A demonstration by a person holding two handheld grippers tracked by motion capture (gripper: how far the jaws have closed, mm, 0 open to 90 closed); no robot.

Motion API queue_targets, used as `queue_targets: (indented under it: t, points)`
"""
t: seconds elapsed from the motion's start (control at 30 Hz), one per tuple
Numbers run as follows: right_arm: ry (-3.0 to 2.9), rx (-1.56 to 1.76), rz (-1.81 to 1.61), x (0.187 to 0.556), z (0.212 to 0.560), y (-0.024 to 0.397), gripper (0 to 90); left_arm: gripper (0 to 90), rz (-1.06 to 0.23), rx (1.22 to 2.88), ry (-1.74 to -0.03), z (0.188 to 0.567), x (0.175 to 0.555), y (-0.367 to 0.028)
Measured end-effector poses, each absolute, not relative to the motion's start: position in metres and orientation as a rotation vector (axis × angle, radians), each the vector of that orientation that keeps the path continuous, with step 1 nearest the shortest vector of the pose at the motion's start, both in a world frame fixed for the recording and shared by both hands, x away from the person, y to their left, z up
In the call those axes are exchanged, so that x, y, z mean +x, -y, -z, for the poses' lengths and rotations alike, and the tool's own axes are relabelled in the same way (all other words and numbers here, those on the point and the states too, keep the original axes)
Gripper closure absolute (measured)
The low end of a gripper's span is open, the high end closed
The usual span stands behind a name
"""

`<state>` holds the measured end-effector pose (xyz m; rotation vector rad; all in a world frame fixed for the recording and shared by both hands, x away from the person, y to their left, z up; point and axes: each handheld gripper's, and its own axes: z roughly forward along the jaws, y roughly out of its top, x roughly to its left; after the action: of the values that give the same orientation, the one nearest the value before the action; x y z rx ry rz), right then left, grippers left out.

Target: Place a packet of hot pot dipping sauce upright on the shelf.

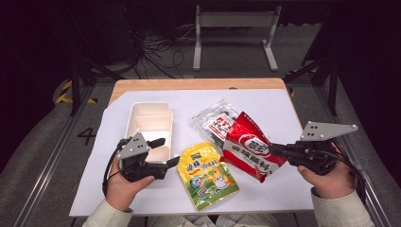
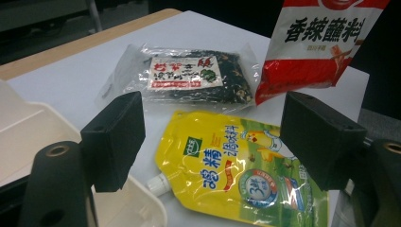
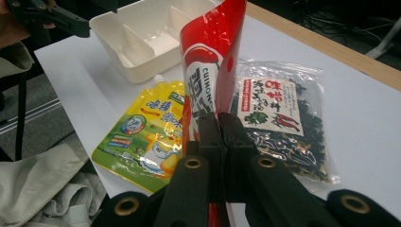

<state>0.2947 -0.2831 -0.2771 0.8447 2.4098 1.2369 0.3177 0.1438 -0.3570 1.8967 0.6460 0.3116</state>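
The right gripper [image 1: 275,150], at the right of the high view, had its jaws clamped together on the lower edge of the red seasoning packet [image 1: 248,147], which sat at centre right of that frame with its far end toward the clear dried-food bag [image 1: 215,120]. In the right gripper view the red packet [image 3: 210,61] rose upright from between the closed jaws at bottom centre and reached the top edge of the frame, folded lengthwise, red with white panels and printed lettering. In the left gripper view its bottom part [image 2: 317,45] hung at the upper right, above the table surface. The left gripper [image 1: 165,152], at lower left of the high view, had its jaws apart and held nothing; one jaw lay over the rim of the white divided tray [image 1: 150,116], the other just beside the yellow spouted pouch [image 1: 208,176]. In the left gripper view the yellow pouch [image 2: 231,175] lay flat between the two open jaws, its white spout pointing toward the tray corner. The white sheet [image 1: 283,189] covered the table beneath everything.
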Motion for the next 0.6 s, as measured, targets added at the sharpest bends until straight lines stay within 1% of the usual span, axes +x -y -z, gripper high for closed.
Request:
queue_targets:
  t: [0.23,0.37,0.53,0.6]
  points:
    - [-2.432,0.778,-1.283,0.298,0.275,0.264,88.0,24.6,-0.306,1.881,-0.582,0.358,0.319,-0.129]
    - [-2.434,0.766,-1.291,0.299,0.274,0.261,88.0,24.9,-0.294,1.891,-0.565,0.36,0.321,-0.123]
    - [-2.43,0.759,-1.315,0.299,0.274,0.26,88.0,27.8,-0.275,1.914,-0.544,0.365,0.324,-0.114]
    - [-2.435,0.75,-1.317,0.299,0.275,0.259,88.0,29.8,-0.246,1.909,-0.531,0.369,0.328,-0.107]
